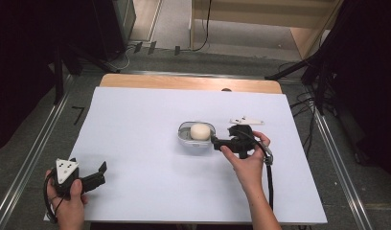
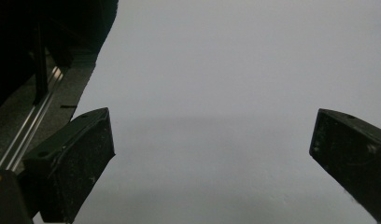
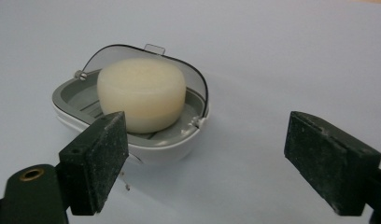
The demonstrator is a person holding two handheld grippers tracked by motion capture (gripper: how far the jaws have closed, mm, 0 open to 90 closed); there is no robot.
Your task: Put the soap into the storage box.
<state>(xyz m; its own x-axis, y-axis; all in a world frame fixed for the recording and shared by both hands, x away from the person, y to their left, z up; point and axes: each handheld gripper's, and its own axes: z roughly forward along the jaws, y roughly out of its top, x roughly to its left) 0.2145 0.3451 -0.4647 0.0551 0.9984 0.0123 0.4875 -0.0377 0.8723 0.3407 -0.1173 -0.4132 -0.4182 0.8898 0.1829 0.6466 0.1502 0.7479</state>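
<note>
A round cream bar of soap (image 1: 199, 131) (image 3: 142, 93) sits in a small grey-and-white soap dish (image 1: 185, 140) (image 3: 67, 95) near the middle of the table. The dish's clear hinged lid (image 3: 179, 60) stands open behind the bar. My right gripper (image 1: 215, 142) (image 3: 207, 140) is open just right of the dish, pointing at it. Its left pad (image 3: 97, 154) is close in front of the dish rim, and nothing is between the jaws. At the front left corner my left gripper (image 1: 101, 173) (image 2: 212, 140) is open over bare sheet and holds nothing.
A white sheet (image 1: 136, 124) covers the table, with a strip of wood (image 1: 184, 82) bare along the far edge. Metal rails (image 1: 35, 153) run along the floor on both sides. Dark stands and cables (image 1: 318, 76) are at the back right.
</note>
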